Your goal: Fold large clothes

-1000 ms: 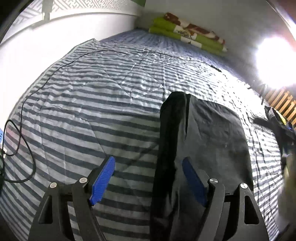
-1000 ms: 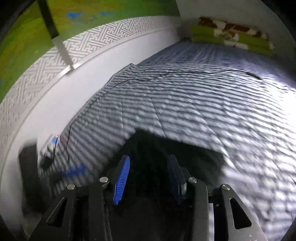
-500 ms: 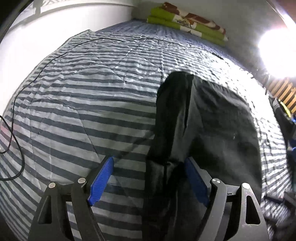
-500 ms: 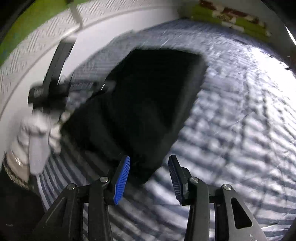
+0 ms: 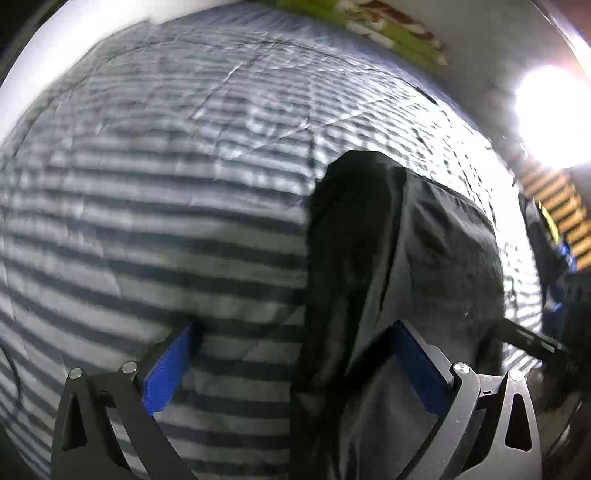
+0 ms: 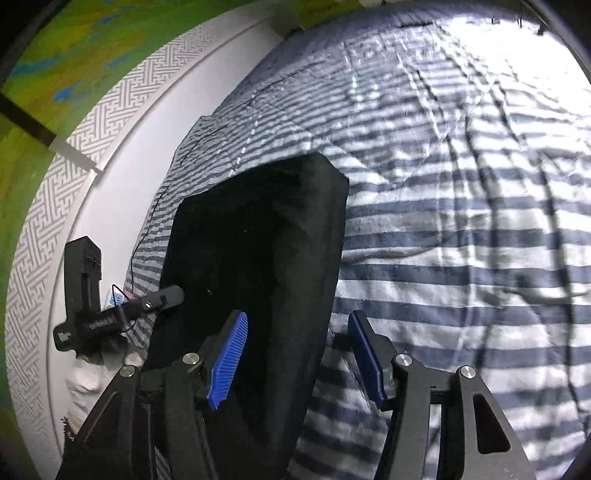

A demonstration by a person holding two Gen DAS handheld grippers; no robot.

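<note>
A black garment (image 5: pixel 436 266) lies folded lengthwise on the striped bed cover (image 5: pixel 147 221). My left gripper (image 5: pixel 293 365) is open low over the garment's near end, with the folded left edge running between its blue pads (image 5: pixel 170 369). In the right wrist view the same garment (image 6: pixel 258 258) stretches away from me. My right gripper (image 6: pixel 297 358) is open, and the garment's right edge passes between its fingers. The left gripper (image 6: pixel 88 317) shows there at the far left, held by a gloved hand (image 6: pixel 85 384).
Striped bed cover (image 6: pixel 461 221) with a thin dark cable (image 6: pixel 491 221) spreads to the right of the garment. Folded green blankets (image 5: pixel 388 33) lie at the far end. A bright lamp (image 5: pixel 550 114) glares at right. A white wall (image 6: pixel 122 166) borders the bed's left side.
Both grippers' fingers stand wider apart than before. The left gripper has sunk closer to the bed. The right wrist view has swung round and now looks along the garment's right edge.
</note>
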